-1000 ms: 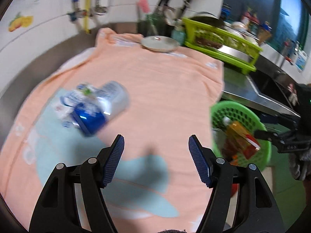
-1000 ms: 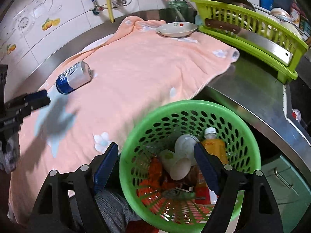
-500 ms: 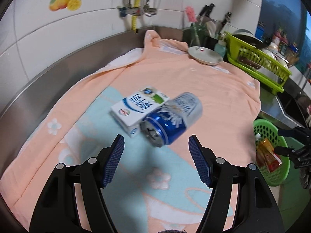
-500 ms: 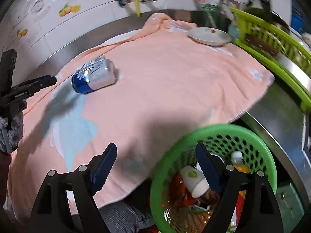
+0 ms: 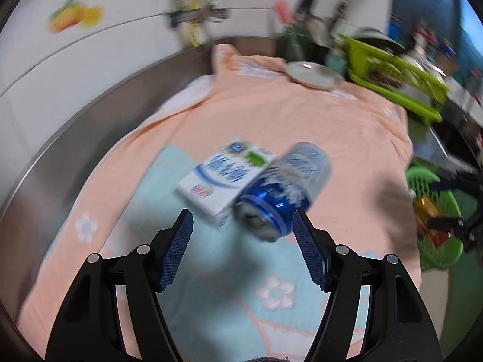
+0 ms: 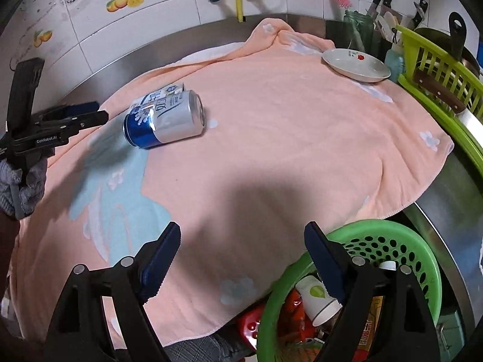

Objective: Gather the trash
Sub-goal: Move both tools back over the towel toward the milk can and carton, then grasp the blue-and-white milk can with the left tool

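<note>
A: Where's your next piece of trash?

B: Center of the left wrist view: a blue-and-silver drink can [image 5: 283,193] lying on its side, touching a white milk carton [image 5: 223,181] on the peach terry towel [image 5: 347,138] that covers the desk. In the right wrist view both sit in the upper left.

A: How will they handle?

B: You should find both light, likely empty. The can is thin, smooth metal; it'll roll and dent, so take it across its round wall at mid-length. The carton is stiff, flat-sided cardboard; grip its 2 broad faces.

A: And your tools?

B: Your left tool [image 5: 241,247] stands wide with nothing between its ribbed blue pads, the can just beyond its tips. Your right tool [image 6: 241,259] is widening, also empty, low in the frame by the green perforated plastic basket [image 6: 422,250], which already holds a paper cup and wrappers.
</note>
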`<control>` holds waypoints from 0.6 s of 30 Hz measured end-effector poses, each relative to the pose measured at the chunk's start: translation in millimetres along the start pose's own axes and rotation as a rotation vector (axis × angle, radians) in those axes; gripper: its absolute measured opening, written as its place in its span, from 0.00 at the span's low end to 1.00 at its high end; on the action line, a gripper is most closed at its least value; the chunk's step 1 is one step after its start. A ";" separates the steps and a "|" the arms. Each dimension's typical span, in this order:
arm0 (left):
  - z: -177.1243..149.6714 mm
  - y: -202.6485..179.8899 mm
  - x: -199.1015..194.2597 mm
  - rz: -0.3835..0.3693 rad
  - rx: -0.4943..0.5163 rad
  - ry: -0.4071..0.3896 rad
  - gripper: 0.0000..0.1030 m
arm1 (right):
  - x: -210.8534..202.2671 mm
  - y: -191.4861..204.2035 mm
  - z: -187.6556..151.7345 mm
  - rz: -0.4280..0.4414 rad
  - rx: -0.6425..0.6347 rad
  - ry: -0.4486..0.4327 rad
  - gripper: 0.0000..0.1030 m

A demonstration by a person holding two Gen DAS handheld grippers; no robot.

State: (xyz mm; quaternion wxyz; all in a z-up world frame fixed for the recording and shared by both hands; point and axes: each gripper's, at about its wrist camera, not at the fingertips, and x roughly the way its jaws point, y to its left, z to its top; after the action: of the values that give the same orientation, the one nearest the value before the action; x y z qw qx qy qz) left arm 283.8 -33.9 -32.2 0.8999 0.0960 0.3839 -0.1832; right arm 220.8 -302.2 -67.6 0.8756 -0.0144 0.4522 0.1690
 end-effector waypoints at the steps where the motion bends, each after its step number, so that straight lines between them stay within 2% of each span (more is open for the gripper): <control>1: 3.6 -5.8 4.1 0.005 0.036 0.001 0.66 | 0.9 -0.6 -0.5 0.000 0.000 0.002 0.79; 11: 33.8 -37.1 46.5 -0.046 0.237 0.051 0.67 | 12.4 -8.9 -1.7 0.008 0.013 0.029 0.79; 13: 35.6 -40.2 54.6 -0.067 0.262 0.077 0.70 | 14.5 -10.3 -1.2 0.011 0.018 0.032 0.79; 18: 36.3 -49.0 67.9 -0.057 0.331 0.100 0.71 | 17.0 -13.8 -2.2 0.012 0.020 0.036 0.82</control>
State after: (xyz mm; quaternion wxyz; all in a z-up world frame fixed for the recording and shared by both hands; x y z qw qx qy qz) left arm 331.2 -107.5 -58.1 0.8461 0.2406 0.3952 -0.2645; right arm 232.4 -310.8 -84.2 0.8663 -0.0059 0.4698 0.1697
